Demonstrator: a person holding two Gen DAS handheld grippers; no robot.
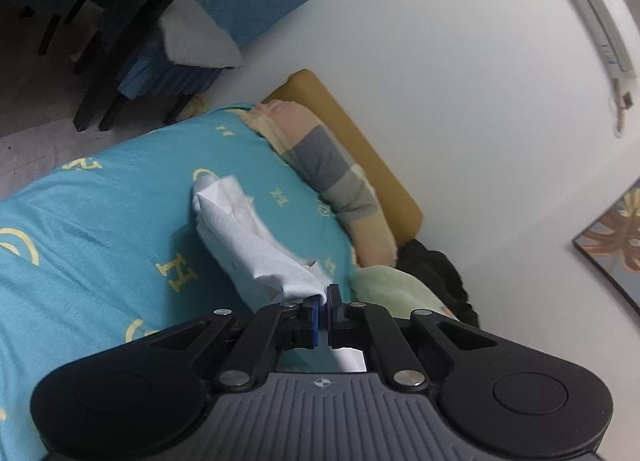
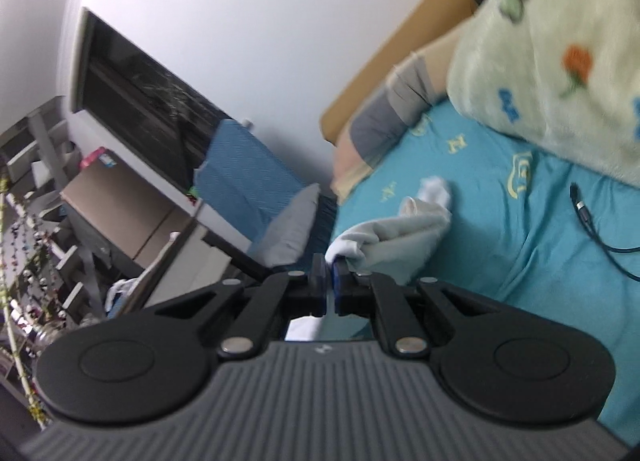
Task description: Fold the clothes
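A white garment (image 1: 248,237) stretches in a bunched roll over the teal bedsheet (image 1: 100,221). My left gripper (image 1: 323,293) is shut on its near end, cloth pinched between the blue pads. In the right wrist view the same white garment (image 2: 400,233) hangs crumpled above the sheet (image 2: 500,261), and my right gripper (image 2: 329,265) is shut on a corner of it. The garment's far end (image 2: 436,187) lies loose on the bed.
A striped pillow (image 1: 332,173) and tan headboard (image 1: 360,133) line the wall. A pale green patterned blanket (image 2: 552,61) is heaped on the bed, with a black cable (image 2: 592,229) beside it. A blue-covered chair (image 1: 224,21), shelves (image 2: 48,181) and a cardboard box (image 2: 120,205) stand off the bed.
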